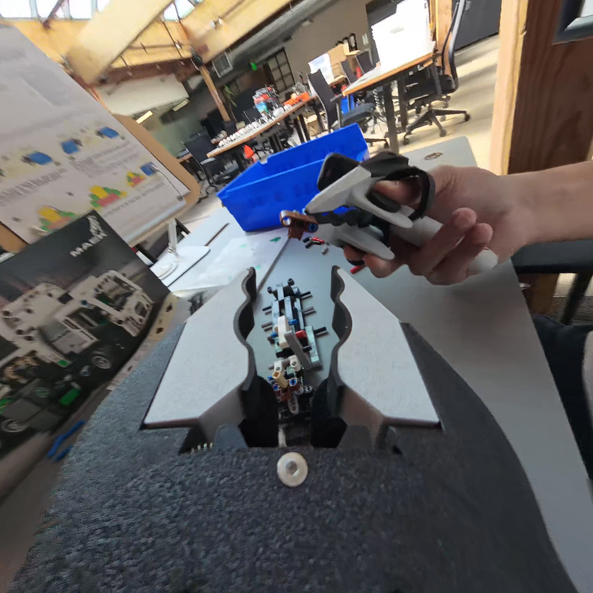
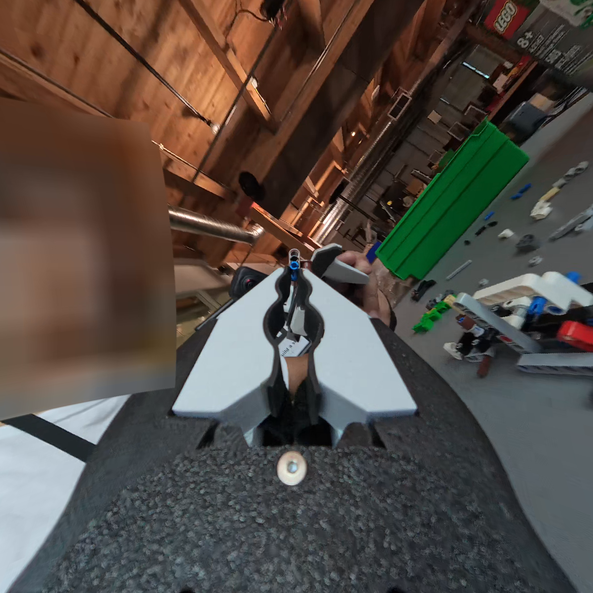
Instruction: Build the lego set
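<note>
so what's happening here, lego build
A person is building a lego truck with a hand-held tool in each hand. The left tool is clamped on the near end of the long half-built frame that lies on the grey table. The right tool is held up in the air, gripping a small brown piece with a blue pin. Loose parts lie near a blue bin.

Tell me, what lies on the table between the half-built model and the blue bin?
In the left wrist view, a few small loose pieces lie between the half-built model and the blue bin; otherwise bare grey table.
</note>
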Available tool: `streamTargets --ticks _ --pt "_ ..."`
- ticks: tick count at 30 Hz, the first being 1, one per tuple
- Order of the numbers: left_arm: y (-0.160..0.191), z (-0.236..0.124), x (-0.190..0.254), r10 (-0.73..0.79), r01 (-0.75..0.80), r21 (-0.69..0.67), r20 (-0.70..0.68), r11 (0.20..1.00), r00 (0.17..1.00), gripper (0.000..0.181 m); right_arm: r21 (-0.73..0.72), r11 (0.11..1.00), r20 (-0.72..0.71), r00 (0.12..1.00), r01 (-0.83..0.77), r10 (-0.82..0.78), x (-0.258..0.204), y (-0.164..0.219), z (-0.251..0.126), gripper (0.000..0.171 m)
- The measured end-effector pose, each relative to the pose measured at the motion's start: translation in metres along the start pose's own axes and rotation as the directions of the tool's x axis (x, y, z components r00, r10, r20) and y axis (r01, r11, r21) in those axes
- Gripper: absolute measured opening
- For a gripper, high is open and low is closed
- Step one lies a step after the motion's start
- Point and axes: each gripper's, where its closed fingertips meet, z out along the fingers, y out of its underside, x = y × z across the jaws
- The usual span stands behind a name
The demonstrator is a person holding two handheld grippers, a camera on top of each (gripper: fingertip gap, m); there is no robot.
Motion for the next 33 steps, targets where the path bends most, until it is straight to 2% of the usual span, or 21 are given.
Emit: streamTargets --ticks 2,5,9,12,19,22,25,27,29,31,33 --pt "-0.009 -0.005 -0.004 0.038 -0.04 0.04 0.049 0.998 0.998 0.044 0.031 0.997 0.063 0.996 -0.069 0.067 -0.003 0.004 0.008 0.002" --pt "-0.01 -0.006 -0.001 -0.014 0.014 0.052 -0.002 0.999 1.0 0.041 0.031 0.995 0.109 0.99 -0.092 0.089 -0.003 0.012 0.017 0.003" --pt "-0.01 -0.006 0.0 -0.124 0.128 0.06 -0.066 0.99 0.99 0.036 0.04 0.996 0.082 0.994 -0.082 0.079 0.008 0.019 0.022 0.003" --pt "-0.01 -0.006 0.0 -0.165 0.171 0.061 -0.091 0.983 0.982 0.02 0.056 0.993 0.112 0.989 -0.104 0.097 0.007 0.018 0.023 0.003" --pt "0.0 -0.002 -0.004 -0.185 0.186 0.006 -0.088 0.982 0.979 0.018 0.063 0.996 0.032 0.997 -0.067 0.065 0.017 0.015 0.022 0.004" --pt "-0.004 -0.004 -0.007 -0.207 0.207 -0.002 -0.093 0.978 0.974 0.018 -0.001 1.0 -0.049 0.999 0.013 -0.013 0.021 0.015 0.018 0.014" --pt "0.003 -0.007 -0.02 -0.208 0.204 -0.055 -0.067 0.977 0.976 0.017 -0.069 0.977 -0.157 0.965 0.201 -0.21 0.018 0.002 0.004 0.018" --pt "0.021 -0.007 -0.032 -0.196 0.186 -0.175 -0.043 0.967 0.98 0.018 -0.181 0.919 -0.255 0.886 0.351 -0.388 0.021 -0.009 -0.01 0.02" --pt "0.035 -0.008 -0.047 -0.179 0.165 -0.272 -0.027 0.948 0.984 0.018 -0.338 0.814 -0.356 0.737 0.472 -0.575 0.032 -0.027 -0.028 0.023" --pt "0.042 -0.006 -0.066 -0.155 0.147 -0.337 0.005 0.93 0.988 0.018 -0.527 0.666 -0.426 0.515 0.527 -0.744 0.051 -0.057 -0.052 0.025" --pt "0.047 0.002 -0.078 -0.149 0.137 -0.396 0.0 0.908 0.989 0.018 -0.687 0.52 -0.45 0.265 0.507 -0.853 0.073 -0.097 -0.078 0.023"
